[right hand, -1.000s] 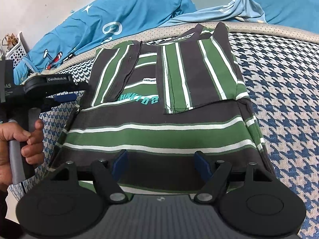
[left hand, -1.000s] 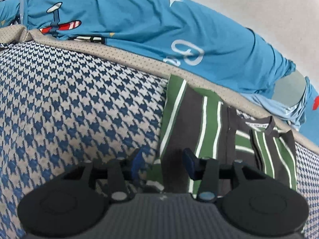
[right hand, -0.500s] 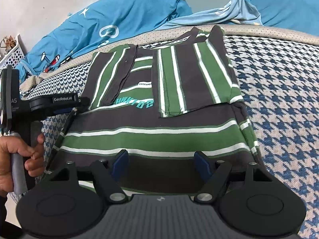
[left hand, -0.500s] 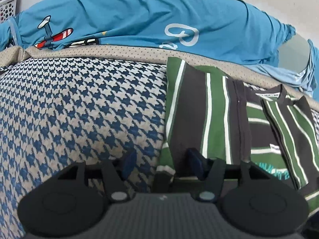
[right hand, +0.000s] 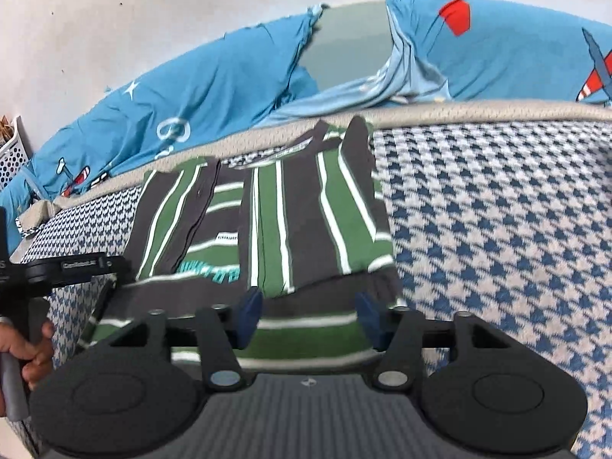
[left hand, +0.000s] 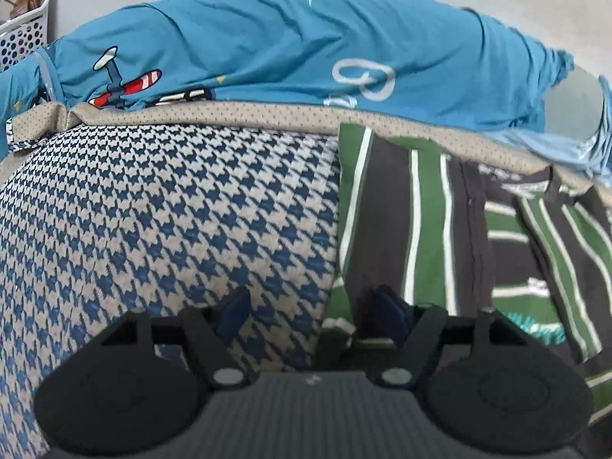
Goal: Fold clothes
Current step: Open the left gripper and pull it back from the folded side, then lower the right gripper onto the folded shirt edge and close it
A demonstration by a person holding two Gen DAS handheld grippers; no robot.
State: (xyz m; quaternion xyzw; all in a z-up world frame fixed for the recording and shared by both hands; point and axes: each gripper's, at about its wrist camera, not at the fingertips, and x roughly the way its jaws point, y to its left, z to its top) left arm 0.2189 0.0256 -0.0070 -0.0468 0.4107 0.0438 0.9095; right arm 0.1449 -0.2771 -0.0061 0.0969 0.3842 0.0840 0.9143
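So the striped shirt (right hand: 298, 229) is a soft knit, dark grey with green bands and thin white lines, lying flat on a bed covered in a blue-and-beige houndstooth blanket (right hand: 497, 229). Both sleeves are folded in over the chest, so it's a rough rectangle, with its long axis running from the collar at the upper middle of the right wrist frame down to the hem at the bottom. The left hand-held gripper (left hand: 311, 310) straddles the shirt's left edge, jaws opening, one blue pad over the blanket and the other over the fabric, not pinching anything. The right hand-held gripper (right hand: 310, 315) sits over the hem end, jaws closing with the striped fabric between them, pads not pressing on it yet as far as I can see. There's loads of bare blanket to the right of the shirt. Crumpled blue bedding with plane prints (left hand: 267, 46) bunches along the top, and a white perforated basket (left hand: 23, 34) sits upper left. A hand (right hand: 26, 348) grips the handle at lower left.
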